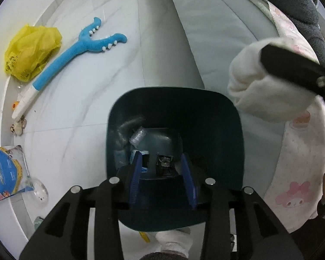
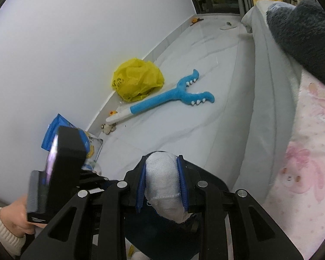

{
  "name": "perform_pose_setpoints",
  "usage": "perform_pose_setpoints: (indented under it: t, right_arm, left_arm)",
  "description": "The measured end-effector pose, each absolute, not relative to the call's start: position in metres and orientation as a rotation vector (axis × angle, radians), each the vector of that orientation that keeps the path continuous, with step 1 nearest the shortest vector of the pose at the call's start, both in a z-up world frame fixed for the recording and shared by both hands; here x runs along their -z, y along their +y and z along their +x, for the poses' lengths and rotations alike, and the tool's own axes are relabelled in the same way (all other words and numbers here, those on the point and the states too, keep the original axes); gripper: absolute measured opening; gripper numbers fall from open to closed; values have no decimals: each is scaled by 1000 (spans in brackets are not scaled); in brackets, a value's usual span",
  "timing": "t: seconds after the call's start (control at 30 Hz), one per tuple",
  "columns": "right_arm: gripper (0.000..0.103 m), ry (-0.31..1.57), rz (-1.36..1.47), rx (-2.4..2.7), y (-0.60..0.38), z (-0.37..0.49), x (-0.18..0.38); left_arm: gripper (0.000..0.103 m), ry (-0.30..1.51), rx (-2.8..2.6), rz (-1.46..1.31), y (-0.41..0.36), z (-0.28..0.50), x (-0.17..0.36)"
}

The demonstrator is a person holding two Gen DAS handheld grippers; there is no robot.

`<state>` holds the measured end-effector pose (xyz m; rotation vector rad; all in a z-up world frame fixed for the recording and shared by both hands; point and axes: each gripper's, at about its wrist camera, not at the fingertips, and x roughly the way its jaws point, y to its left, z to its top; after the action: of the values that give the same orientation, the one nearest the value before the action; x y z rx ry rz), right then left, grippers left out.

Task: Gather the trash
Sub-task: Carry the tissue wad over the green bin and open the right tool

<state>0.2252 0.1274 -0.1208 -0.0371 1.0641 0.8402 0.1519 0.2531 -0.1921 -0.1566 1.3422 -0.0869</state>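
The left gripper (image 1: 163,173) hangs over the dark teal trash bin (image 1: 231,130), its blue jaws apart around nothing, with wrappers (image 1: 138,136) lying at the bin's bottom. The right gripper (image 2: 161,184) is clamped on a white fleecy bundle (image 2: 162,182) just beside the bin. A yellow plastic bag (image 2: 136,82) lies by the wall.

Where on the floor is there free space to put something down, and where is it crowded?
Free: the white marble floor between the blue plush toy and the dark teal bin, beside the grey mattress edge. Crowded: along the white wall, with the yellow plastic bag, small trinkets and the blue snack packet.
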Motion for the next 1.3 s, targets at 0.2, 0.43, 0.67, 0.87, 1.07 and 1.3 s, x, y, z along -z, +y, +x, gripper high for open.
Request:
perform_pose_setpoints:
  t: [0.2,0.43,0.67,0.87,1.07,1.3]
  right_arm:
    - [27,1116,-58,-818,143,227,140]
    - [27,1197,-87,-782,151,229,169]
    - [27,1245,-135,-784,164,222,189]
    - [29,1301,-206,-771,168,215,204]
    - [32,1328,-219,-776,165,210,203]
    - [56,1304,-204,-807,159,204,185]
  left_arm:
    - [46,1266,65,-171,271,147,175]
    - [50,1151,43,-184,287,142,150]
    - [51,1006,38,-195,294,139,120]
    - [53,882,29,-210,295,136,93]
    - [61,754,-2,-195,293,135,67]
    - [67,647,-33,-179,284,136,45]
